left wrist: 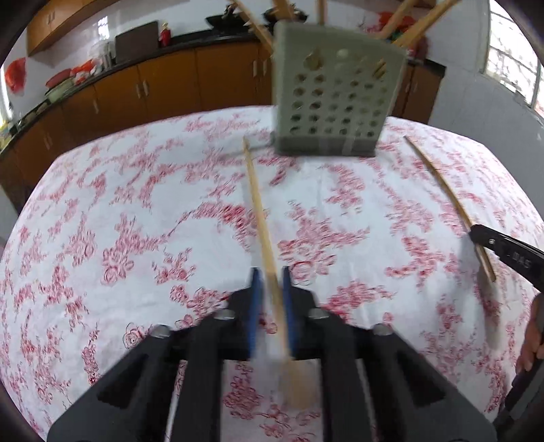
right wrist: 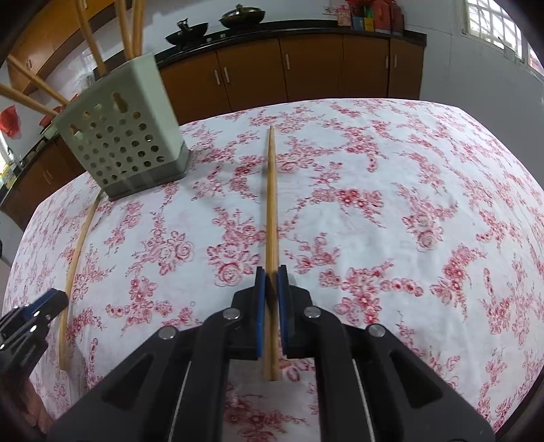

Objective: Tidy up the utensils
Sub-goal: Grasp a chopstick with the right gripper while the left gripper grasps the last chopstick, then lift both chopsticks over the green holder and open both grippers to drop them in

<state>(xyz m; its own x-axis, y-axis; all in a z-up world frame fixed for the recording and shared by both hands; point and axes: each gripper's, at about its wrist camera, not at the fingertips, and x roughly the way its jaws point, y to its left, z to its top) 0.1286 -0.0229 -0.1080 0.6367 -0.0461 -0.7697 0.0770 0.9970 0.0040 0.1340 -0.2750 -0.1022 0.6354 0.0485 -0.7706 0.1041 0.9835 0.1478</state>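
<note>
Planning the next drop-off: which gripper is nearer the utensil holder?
Left, by a little. The left gripper faces the utensil holder almost straight ahead; from the right gripper it sits off to the left.

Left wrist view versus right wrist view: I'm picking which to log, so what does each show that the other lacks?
Only the left wrist view shows a hand at its right edge. Only the right wrist view shows boxes on the counter. Both show the perforated holder, floral tablecloth, the left gripper and right gripper, each around a chopstick.
</note>
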